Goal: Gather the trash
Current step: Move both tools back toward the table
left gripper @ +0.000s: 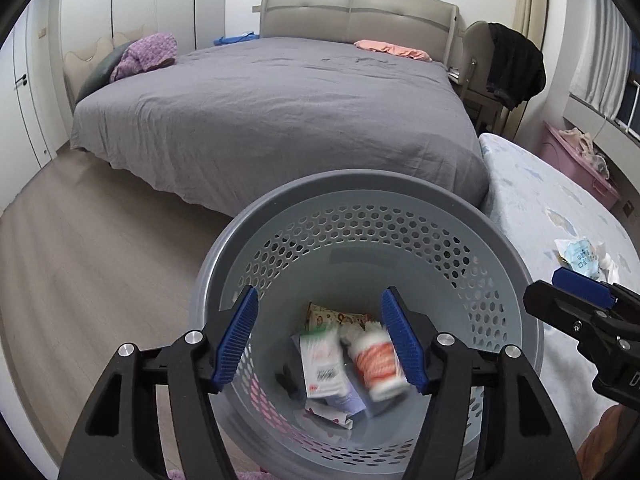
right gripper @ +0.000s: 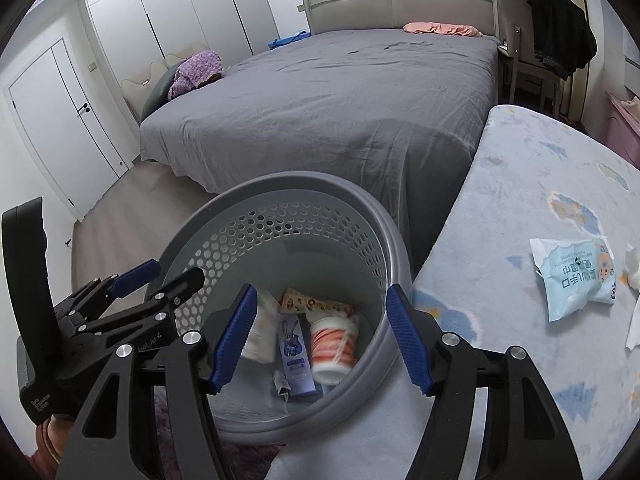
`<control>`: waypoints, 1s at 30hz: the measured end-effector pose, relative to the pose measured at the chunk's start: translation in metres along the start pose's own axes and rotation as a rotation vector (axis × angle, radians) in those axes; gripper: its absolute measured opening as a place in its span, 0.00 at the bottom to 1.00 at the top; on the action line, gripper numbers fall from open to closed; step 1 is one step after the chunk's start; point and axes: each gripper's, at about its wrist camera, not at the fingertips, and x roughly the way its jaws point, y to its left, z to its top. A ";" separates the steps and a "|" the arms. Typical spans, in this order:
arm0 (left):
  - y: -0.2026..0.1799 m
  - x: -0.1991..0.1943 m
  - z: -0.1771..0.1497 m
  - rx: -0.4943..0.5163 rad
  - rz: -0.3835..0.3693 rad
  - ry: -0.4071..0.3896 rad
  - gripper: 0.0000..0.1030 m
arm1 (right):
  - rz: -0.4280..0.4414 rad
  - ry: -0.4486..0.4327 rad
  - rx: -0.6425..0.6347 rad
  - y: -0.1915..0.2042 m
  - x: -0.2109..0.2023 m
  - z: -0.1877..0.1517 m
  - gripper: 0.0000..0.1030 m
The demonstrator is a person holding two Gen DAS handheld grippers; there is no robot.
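A grey perforated trash basket (left gripper: 352,192) stands on the floor below both grippers; it also shows in the right wrist view (right gripper: 280,188). Inside lie a white bottle with an orange label (left gripper: 378,362) (right gripper: 334,346), blurred in the left wrist view, a purple rabbit-print box (right gripper: 295,356), a white carton (left gripper: 322,364) and snack wrappers. My left gripper (left gripper: 320,340) is open and empty over the basket. My right gripper (right gripper: 320,338) is open and empty over the basket's right side. A light-blue wipes packet (right gripper: 574,280) (left gripper: 580,256) lies on the pale-blue mattress at right.
A large bed with grey cover (left gripper: 280,104) fills the back. The pale-blue patterned mattress (right gripper: 540,200) lies right of the basket, with white tissue (right gripper: 634,276) by the packet. A chair with black clothing (left gripper: 516,64), a pink bin (left gripper: 576,156) and wood floor (left gripper: 80,260) are around.
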 end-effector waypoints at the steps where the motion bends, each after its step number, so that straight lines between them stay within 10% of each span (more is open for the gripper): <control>1: 0.000 0.000 0.000 -0.001 0.000 0.000 0.62 | -0.002 0.001 -0.001 0.001 0.000 0.000 0.62; 30: -0.018 -0.015 -0.003 0.026 0.031 -0.047 0.86 | -0.101 -0.047 0.023 -0.010 -0.029 -0.015 0.66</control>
